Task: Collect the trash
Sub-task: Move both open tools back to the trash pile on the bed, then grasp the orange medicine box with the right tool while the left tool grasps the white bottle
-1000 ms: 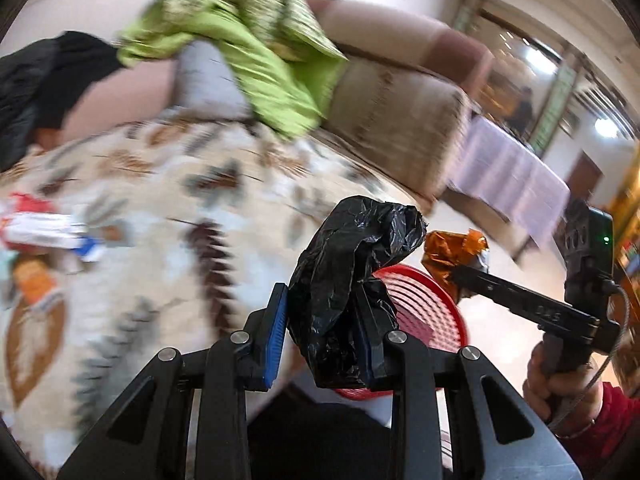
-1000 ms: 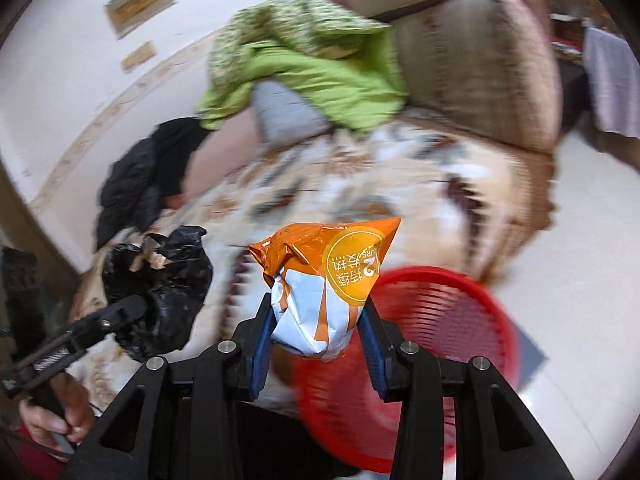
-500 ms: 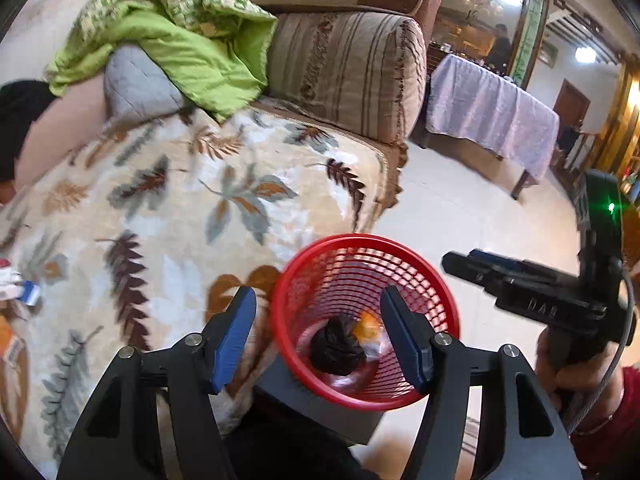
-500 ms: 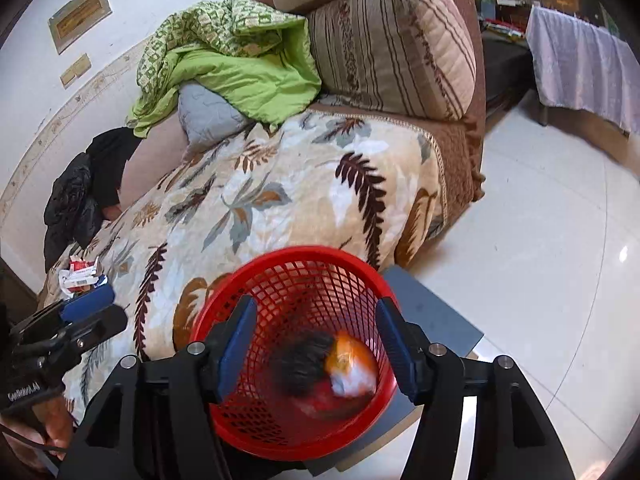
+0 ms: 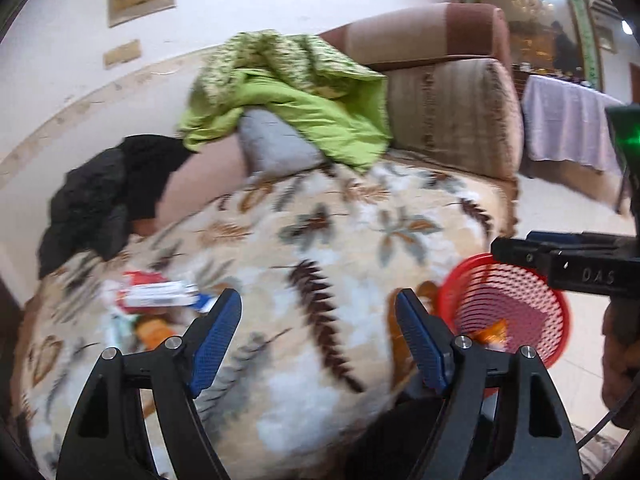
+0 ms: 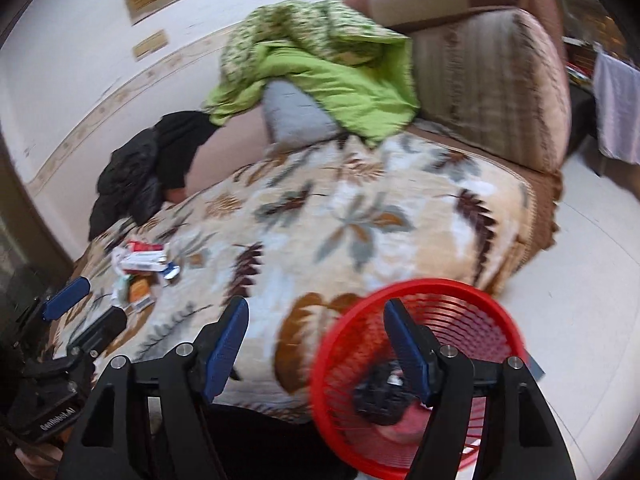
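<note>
Still, wrappers (image 6: 140,268) well beyond gaping right tongs (image 6: 316,344).

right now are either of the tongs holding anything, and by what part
Nothing is held. The left tongs and right tongs are both open and empty; the black bag lies in the red basket.

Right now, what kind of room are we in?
Most likely a home living room. A brown sofa is covered with a leaf-print blanket with a green quilt bunched on it, and a red basket stands on a tiled floor. Wrappers lie on the blanket.
</note>
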`<state>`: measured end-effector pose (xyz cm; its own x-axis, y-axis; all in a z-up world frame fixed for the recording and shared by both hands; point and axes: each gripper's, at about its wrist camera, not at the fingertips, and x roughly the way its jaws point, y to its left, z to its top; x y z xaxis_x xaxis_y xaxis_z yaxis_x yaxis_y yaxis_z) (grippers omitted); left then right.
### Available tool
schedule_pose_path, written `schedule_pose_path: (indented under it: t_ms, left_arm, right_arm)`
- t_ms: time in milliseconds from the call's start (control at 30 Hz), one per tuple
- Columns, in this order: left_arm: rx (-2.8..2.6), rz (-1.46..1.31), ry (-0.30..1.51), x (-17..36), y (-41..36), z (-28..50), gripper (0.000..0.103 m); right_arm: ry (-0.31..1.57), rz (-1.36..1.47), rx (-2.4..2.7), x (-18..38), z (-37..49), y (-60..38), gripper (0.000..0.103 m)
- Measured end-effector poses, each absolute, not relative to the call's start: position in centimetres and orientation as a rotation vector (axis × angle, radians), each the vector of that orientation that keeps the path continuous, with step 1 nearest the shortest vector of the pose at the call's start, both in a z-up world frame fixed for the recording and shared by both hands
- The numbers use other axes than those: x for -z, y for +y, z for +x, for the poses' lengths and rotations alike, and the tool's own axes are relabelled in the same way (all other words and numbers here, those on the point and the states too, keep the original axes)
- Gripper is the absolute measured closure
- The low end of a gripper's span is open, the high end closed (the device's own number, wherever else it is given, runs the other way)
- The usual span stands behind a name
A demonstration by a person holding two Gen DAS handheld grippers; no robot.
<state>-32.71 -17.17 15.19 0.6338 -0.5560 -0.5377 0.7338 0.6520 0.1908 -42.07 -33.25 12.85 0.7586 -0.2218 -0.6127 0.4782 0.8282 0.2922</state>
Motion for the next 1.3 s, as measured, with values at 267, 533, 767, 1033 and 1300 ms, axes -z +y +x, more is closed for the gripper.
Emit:
schedule_pose_path:
  t_ms: [267, 533, 767, 1033, 1300]
  left_arm:
    - [0.612, 0.41, 0.447, -15.0, -12.6, -31.0, 0.025]
    - [0.487, 0.351, 0.477, -15.0, -8.6, -28.4, 0.025]
    - [0.377, 0.324, 0.481, -14.9, -5.6, -26.7, 0.025]
    - [0.273, 0.281, 0.505, -14.8, -2.1, -24.7, 0.025]
    - [0.219, 0.257, 0.534, -14.2, 0.1, -23.3, 0.025]
  right_arm:
    - [0.604, 0.372, 0.307, -14.3, -38.6, -29.0, 0.029]
    - [0.612, 0.309, 0.221, -15.0, -35.8, -25.2, 0.029]
    - [0.615, 0.262, 0.152, -15.3, -34.0, -22.4, 0.029]
    - [0.63, 0.232, 0.08, -15.0, -31.7, -19.7, 0.029]
    - [0.652, 0.218, 0.031, -14.3, -29.4, -17.9, 0.029]
